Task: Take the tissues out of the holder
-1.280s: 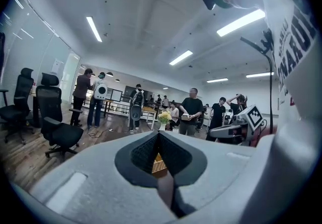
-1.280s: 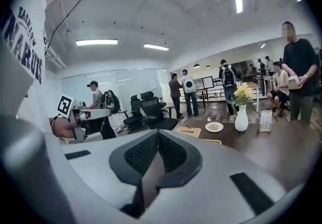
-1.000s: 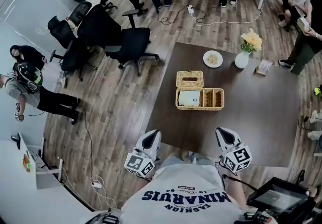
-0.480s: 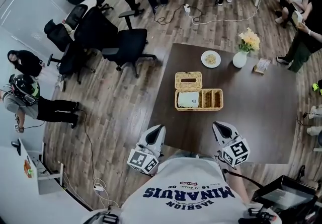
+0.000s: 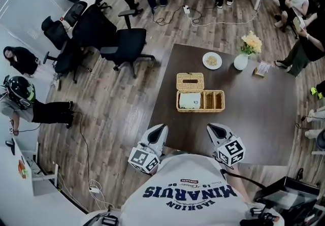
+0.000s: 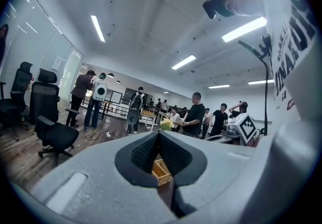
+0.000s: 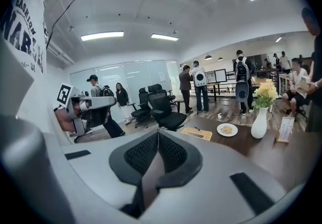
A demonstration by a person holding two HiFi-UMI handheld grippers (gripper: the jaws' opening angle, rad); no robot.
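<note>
Now, tissues [image 5: 190, 100] inside wicker holder [image 5: 201, 109]

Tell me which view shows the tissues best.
Head view: the tissues lie in plain sight in the holder's left compartment. The left gripper view shows only a sliver of holder, no tissues. The right gripper view shows just the lid.

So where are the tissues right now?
In the head view, the white tissue pack lies in the left compartment of the woven wicker holder on the dark brown table, just on the near side of the slotted wicker lid.
</note>
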